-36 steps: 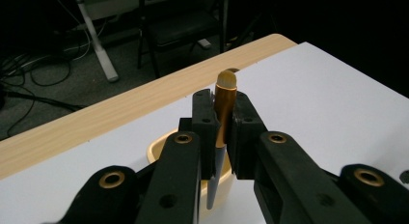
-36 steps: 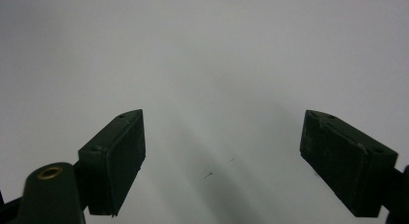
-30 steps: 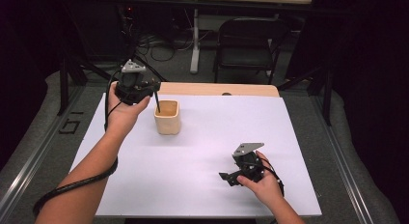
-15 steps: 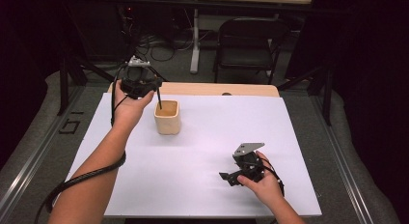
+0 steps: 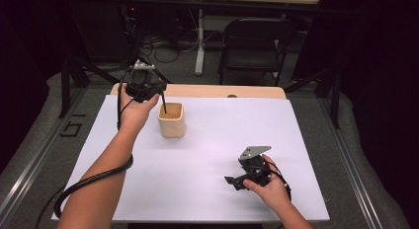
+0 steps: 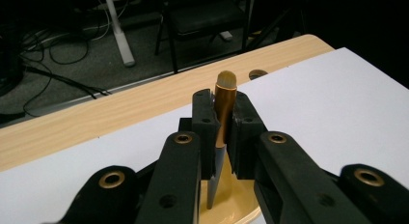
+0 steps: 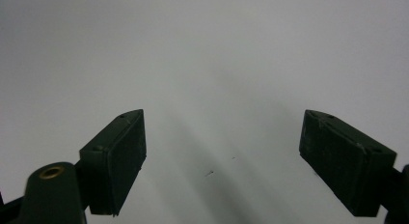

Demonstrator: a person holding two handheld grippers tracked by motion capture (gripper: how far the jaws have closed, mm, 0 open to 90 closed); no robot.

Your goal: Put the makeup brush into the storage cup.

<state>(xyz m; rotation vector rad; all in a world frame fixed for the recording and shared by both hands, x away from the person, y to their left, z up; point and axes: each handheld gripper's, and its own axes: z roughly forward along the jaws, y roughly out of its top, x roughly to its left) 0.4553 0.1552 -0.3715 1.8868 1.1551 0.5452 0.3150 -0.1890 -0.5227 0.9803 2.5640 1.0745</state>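
A beige square cup [image 5: 171, 121] stands on the white table sheet [image 5: 222, 130], left of centre. My left gripper [image 5: 159, 92] hovers just above the cup's left rim, shut on a slim pen. The pen [image 5: 164, 104] points down, its dark tip inside the cup's mouth. In the left gripper view the jaws [image 6: 224, 119] clamp the pen's copper barrel [image 6: 224, 105], with the cup's rim [image 6: 241, 210] below them. My right gripper [image 5: 235, 181] rests low on the sheet at the front right, open. Nothing lies between its pads [image 7: 222, 161].
A bare wooden strip [image 5: 207, 91] runs along the table's far edge, with a small hole [image 5: 231, 96] in it. Behind it stand a black chair [image 5: 257, 46] and floor cables [image 5: 163, 51]. Metal rails [image 5: 34, 165] flank the table.
My left hand has carried the pen right and slightly down, from beside the cup's left edge into its mouth. The right gripper has stayed put.
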